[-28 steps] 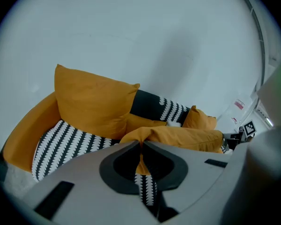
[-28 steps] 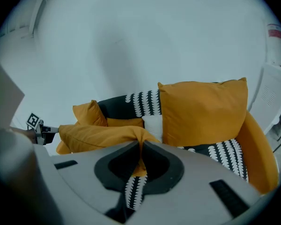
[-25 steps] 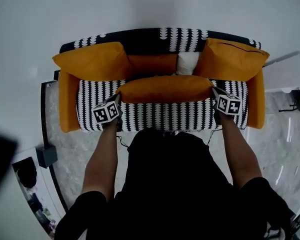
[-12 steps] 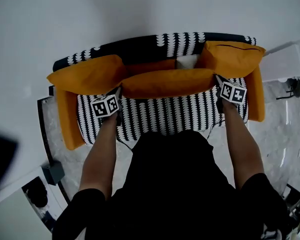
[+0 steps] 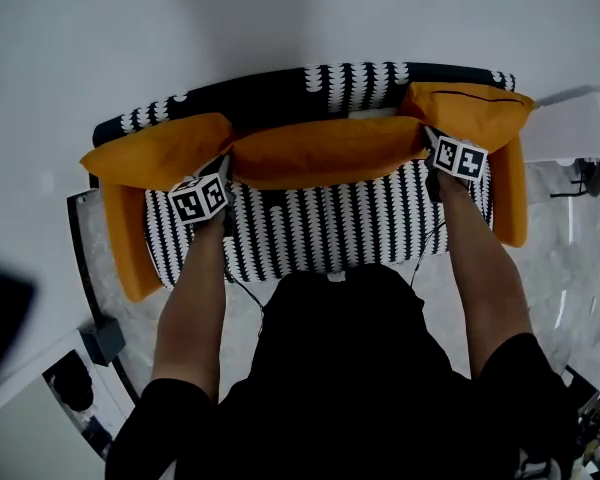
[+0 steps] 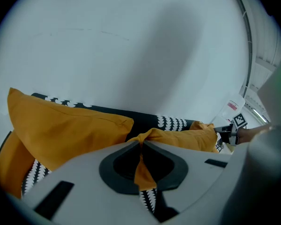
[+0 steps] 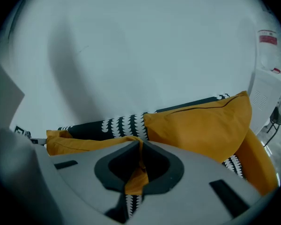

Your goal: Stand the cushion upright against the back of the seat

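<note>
A long orange cushion point(image 5: 325, 150) hangs across the sofa between my two grippers, close to the black-and-white patterned backrest point(image 5: 310, 86). My left gripper point(image 5: 223, 171) is shut on the cushion's left corner; the left gripper view shows orange fabric point(image 6: 143, 165) pinched between its jaws. My right gripper point(image 5: 430, 140) is shut on the right corner, with fabric point(image 7: 136, 175) caught in its jaws too. The patterned seat point(image 5: 325, 228) lies bare below the cushion.
An orange cushion point(image 5: 155, 150) leans at the sofa's left end and another point(image 5: 470, 108) at the right end. Orange armrests point(image 5: 130, 238) flank the seat. White wall stands behind. A white unit point(image 5: 570, 128) sits to the right; marble floor surrounds the sofa.
Both grippers have carried the long cushion away from me, from over the seat's middle towards the backrest, and a little higher. It now covers the small cushions that showed behind it.
</note>
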Tool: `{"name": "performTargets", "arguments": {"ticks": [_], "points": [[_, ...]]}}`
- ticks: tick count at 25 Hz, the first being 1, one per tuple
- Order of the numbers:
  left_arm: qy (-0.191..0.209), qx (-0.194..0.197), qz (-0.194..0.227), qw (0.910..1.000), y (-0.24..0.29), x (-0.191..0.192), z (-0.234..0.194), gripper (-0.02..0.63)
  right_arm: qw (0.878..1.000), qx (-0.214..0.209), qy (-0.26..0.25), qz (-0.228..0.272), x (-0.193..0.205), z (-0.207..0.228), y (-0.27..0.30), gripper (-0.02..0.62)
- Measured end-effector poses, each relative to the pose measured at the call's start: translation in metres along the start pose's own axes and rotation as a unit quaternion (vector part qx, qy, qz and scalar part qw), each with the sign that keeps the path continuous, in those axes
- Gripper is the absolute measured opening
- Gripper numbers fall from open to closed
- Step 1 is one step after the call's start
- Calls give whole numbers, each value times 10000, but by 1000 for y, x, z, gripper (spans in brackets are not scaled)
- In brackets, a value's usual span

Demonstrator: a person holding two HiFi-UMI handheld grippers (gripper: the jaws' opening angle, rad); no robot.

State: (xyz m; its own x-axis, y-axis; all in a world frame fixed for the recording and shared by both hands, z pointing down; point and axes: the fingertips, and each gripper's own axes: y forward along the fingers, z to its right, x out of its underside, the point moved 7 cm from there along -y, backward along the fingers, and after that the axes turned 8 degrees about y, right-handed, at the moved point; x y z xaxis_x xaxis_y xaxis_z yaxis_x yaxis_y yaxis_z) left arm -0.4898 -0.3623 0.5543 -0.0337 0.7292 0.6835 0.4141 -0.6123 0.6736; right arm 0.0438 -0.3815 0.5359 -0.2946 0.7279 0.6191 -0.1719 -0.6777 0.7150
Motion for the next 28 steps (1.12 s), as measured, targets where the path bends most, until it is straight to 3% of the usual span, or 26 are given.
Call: {"name": "performTargets", "arguments": {"ticks": [4, 9, 25, 28], "points": [[-301, -300, -34, 9991, 13, -3, 0, 32, 9993, -80, -288, -207, -10, 5, 23, 49], [-335, -670, -179, 9970, 20, -10, -2, 32, 9967, -186, -580, -533, -15, 3, 46, 51], [-131, -792, -253, 9965, 33, -23, -5, 34, 9899, -145, -804, -1156, -32, 11, 72, 55], [-41, -806, -252, 9964, 33, -16, -10, 41, 9882, -37, -1033, -1127, -35, 12, 66, 123]]}}
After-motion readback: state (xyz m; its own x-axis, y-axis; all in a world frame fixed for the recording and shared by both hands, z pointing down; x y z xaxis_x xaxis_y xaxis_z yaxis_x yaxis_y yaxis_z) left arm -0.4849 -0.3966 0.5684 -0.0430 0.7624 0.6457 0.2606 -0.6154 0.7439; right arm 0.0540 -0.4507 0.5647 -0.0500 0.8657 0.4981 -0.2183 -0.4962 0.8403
